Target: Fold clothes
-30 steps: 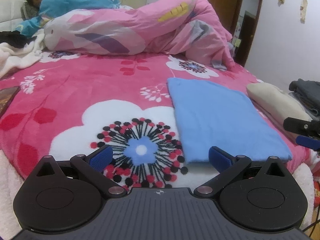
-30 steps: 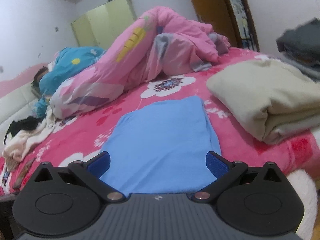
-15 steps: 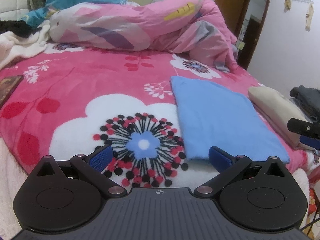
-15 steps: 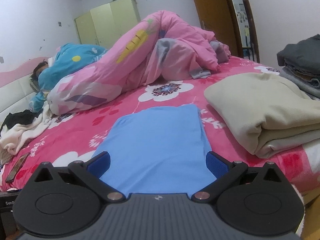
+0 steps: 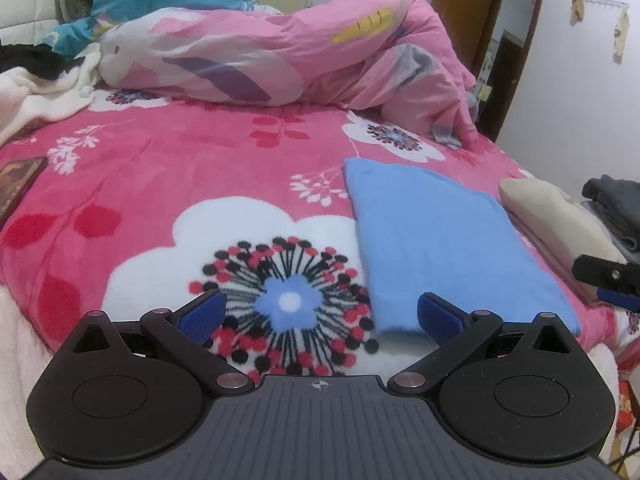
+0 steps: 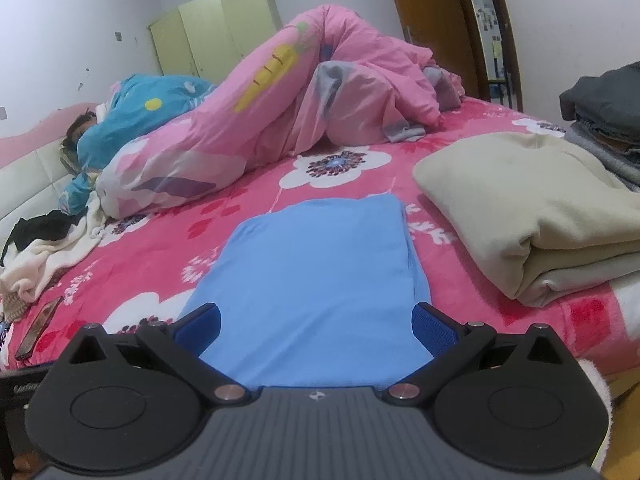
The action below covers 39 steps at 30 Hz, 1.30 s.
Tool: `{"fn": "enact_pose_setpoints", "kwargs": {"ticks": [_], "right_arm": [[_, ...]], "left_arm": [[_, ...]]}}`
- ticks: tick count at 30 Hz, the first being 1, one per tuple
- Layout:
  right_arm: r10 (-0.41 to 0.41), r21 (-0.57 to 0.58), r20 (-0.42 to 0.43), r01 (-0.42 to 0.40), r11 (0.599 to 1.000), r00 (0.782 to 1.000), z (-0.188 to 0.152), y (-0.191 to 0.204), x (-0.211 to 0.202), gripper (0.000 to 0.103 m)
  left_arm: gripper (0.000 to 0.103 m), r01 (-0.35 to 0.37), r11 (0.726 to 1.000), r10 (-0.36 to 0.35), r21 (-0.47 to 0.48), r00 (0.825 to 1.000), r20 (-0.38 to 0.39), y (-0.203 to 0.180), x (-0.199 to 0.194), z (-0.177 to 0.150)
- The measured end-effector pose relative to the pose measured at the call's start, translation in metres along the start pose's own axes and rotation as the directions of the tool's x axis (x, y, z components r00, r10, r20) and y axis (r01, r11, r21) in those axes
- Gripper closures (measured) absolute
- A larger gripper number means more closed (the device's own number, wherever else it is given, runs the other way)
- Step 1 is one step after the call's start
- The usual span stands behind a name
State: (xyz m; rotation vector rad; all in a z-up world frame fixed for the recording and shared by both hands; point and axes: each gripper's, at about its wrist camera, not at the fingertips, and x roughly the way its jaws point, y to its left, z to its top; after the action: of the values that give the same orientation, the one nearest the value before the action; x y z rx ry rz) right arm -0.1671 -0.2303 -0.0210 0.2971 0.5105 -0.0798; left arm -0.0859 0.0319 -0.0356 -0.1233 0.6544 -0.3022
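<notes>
Blue garment (image 6: 320, 276): we found it folded into a flat rectangle on the floral blanket (image 5: 168, 168), near the bed's front edge, just left of the beige folded garment (image 6: 532, 216)
Left gripper (image 5: 318, 314): we held it jaws wide, empty, above the flower print beside the blue cloth's left corner
Right gripper (image 6: 316, 326): we held it jaws wide, empty, centred over the near hem
Step in hand: we judged the fold close to done; for any final fold we would pinch both near corners together and lift evenly
Risk: soft cloth may slide on the plush pile
Change over 1 second: both of our views had drawn back and risen slightly; the cloth had stayed put
Background: a person lay under the pink duvet (image 5: 280, 56)
</notes>
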Motion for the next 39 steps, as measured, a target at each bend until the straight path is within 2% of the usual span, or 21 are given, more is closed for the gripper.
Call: {"fn": "enact_pose_setpoints", "kwargs": {"ticks": [7,13,17,21,27,31,39], "right_arm": [[-0.051,-0.065,0.030,0.053,0.996,0.998,0.010,0.005,-0.002,0.000],[-0.118,-0.100,0.013,0.119,0.988,0.993,0.016,0.006,0.008,0.000],[-0.099,-0.159,0.013,0.100,0.982,0.995,0.020,0.008,0.014,0.000],[-0.058,-0.263,0.060,0.072,0.962,0.997,0.030,0.014,0.018,0.000],[-0.020,-0.273,0.021,0.025,0.962,1.000,0.033,0.015,0.038,0.001],[-0.008,-0.275,-0.002,0.007,0.962,1.000,0.026,0.017,0.045,0.007],[0.032,-0.236,-0.027,-0.037,0.971,0.999,0.027,0.014,0.060,0.030]], "left_arm": [[0.000,-0.095,0.991,0.102,0.094,0.992,-0.072,-0.016,0.025,0.021],[0.000,-0.108,0.982,0.127,0.155,0.985,-0.117,-0.030,0.038,0.025],[0.000,-0.105,0.976,0.132,0.188,0.981,-0.139,-0.037,0.043,0.025],[0.000,-0.114,0.969,0.148,0.220,0.978,-0.145,-0.043,0.046,0.024],[0.000,-0.131,0.965,0.172,0.229,0.971,-0.169,-0.049,0.052,0.022],[0.000,-0.144,0.960,0.190,0.239,0.965,-0.181,-0.051,0.056,0.021],[0.000,-0.173,0.954,0.223,0.246,0.956,-0.191,-0.055,0.058,0.020]]}}
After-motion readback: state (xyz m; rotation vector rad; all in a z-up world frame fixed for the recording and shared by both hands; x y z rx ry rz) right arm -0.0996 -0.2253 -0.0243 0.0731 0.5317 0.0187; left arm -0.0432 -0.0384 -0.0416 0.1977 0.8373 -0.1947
